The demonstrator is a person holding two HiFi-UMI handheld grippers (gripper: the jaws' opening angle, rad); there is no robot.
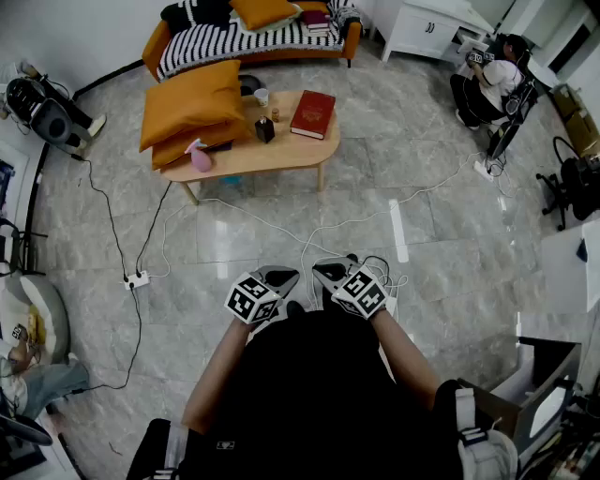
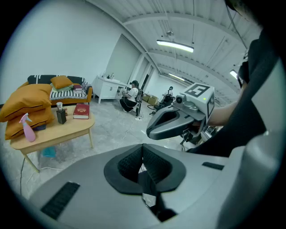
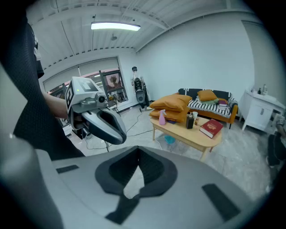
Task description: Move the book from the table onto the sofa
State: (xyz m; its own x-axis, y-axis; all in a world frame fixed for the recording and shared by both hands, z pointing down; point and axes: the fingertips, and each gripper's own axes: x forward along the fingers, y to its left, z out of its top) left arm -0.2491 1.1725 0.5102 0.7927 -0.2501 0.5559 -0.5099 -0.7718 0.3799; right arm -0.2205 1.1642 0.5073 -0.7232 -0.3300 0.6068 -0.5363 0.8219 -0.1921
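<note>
A red book (image 1: 313,113) lies on the right end of a low wooden table (image 1: 272,153), far ahead of me; it also shows as the red book (image 2: 81,110) in the left gripper view and the red book (image 3: 212,127) in the right gripper view. The orange sofa (image 1: 351,39) with a striped cover stands behind the table. My left gripper (image 1: 281,277) and right gripper (image 1: 325,273) are held close to my body, both shut and empty, well short of the table. Each shows in the other's view: the right gripper (image 2: 154,130), the left gripper (image 3: 117,135).
Two orange cushions (image 1: 191,105), a pink spray bottle (image 1: 199,157), a dark holder (image 1: 264,128) and a cup (image 1: 262,96) share the table. White cables (image 1: 309,234) and a power strip (image 1: 137,279) lie on the tiled floor. A person (image 1: 487,80) sits at the back right by a white cabinet (image 1: 431,28).
</note>
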